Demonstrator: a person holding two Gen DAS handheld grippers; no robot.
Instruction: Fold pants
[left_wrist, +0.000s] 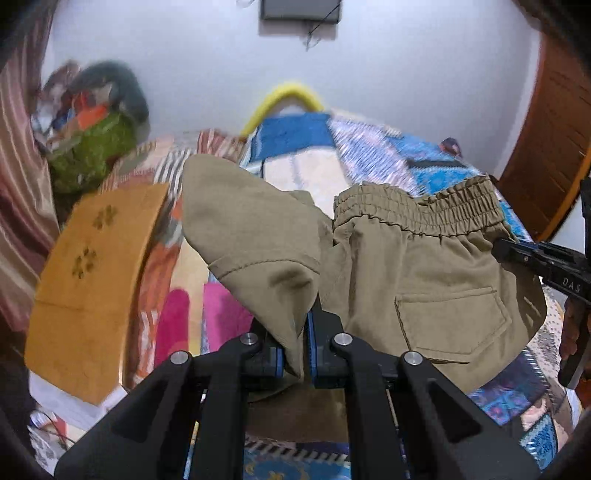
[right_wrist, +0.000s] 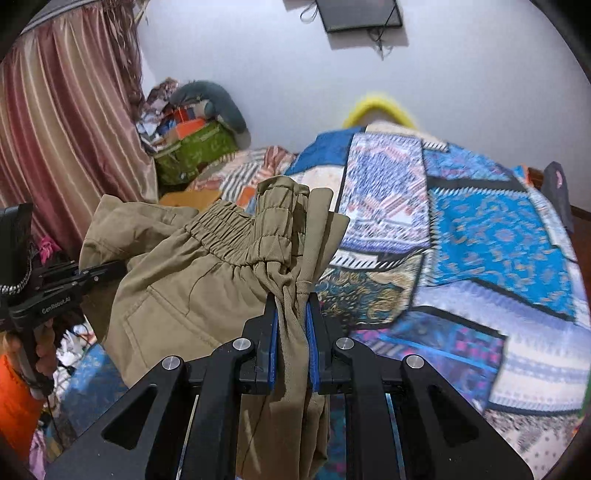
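Observation:
Khaki pants (left_wrist: 424, 280) with an elastic waistband (left_wrist: 417, 210) and a back pocket hang in the air above the bed. My left gripper (left_wrist: 295, 332) is shut on a hemmed leg end of the pants. My right gripper (right_wrist: 291, 325) is shut on bunched pants fabric (right_wrist: 184, 280) by the waistband (right_wrist: 236, 232). In the left wrist view the right gripper (left_wrist: 517, 254) reaches in from the right and touches the pants' edge. In the right wrist view the left gripper (right_wrist: 99, 275) comes in from the left behind the fabric.
A bed with a blue patchwork quilt (right_wrist: 480, 236) lies below and ahead. An orange cardboard piece (left_wrist: 96, 280) lies at left. A green bag with clutter (right_wrist: 195, 151) and a pink curtain (right_wrist: 62, 129) stand at far left. A wooden door (left_wrist: 554, 147) is at right.

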